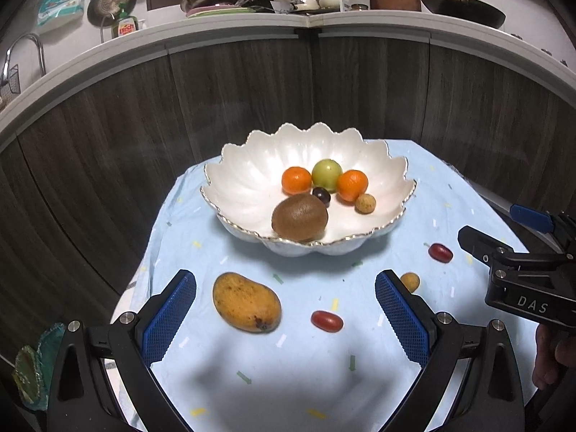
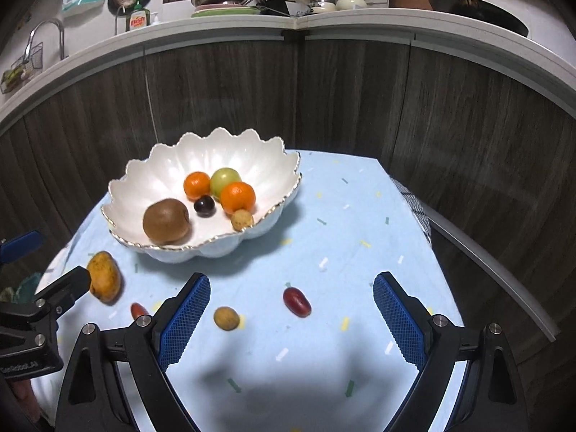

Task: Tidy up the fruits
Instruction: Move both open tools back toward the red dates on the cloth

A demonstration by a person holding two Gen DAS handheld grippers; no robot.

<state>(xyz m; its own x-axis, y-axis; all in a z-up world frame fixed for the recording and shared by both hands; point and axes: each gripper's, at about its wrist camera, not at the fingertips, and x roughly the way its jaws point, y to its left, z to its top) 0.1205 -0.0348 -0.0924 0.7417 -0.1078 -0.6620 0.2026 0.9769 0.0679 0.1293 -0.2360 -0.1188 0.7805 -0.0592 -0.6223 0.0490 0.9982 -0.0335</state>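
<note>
A white scalloped bowl (image 1: pixel 237 183) (image 2: pixel 144 183) on the blue cloth holds a kiwi (image 1: pixel 299 217), two oranges (image 1: pixel 296 180), a green fruit (image 1: pixel 327 175), a dark grape (image 1: pixel 321 195) and a small tan fruit (image 1: pixel 365 203). On the cloth lie a mango (image 1: pixel 246 302) (image 2: pixel 104 278), two red grapes (image 1: pixel 327 320) (image 1: pixel 440 252) (image 2: pixel 296 301) and a small tan fruit (image 1: pixel 410 281) (image 2: pixel 226 318). My left gripper (image 1: pixel 286 318) is open, above the cloth with the mango and a red grape between its fingers. My right gripper (image 2: pixel 291 320) is open above the tan fruit and a red grape.
The small table (image 2: pixel 360 216) with the cloth stands before dark wood cabinet doors (image 1: pixel 252 90). A counter above holds pans, dishes and a soap bottle (image 1: pixel 124 27). The table's edges fall away left and right.
</note>
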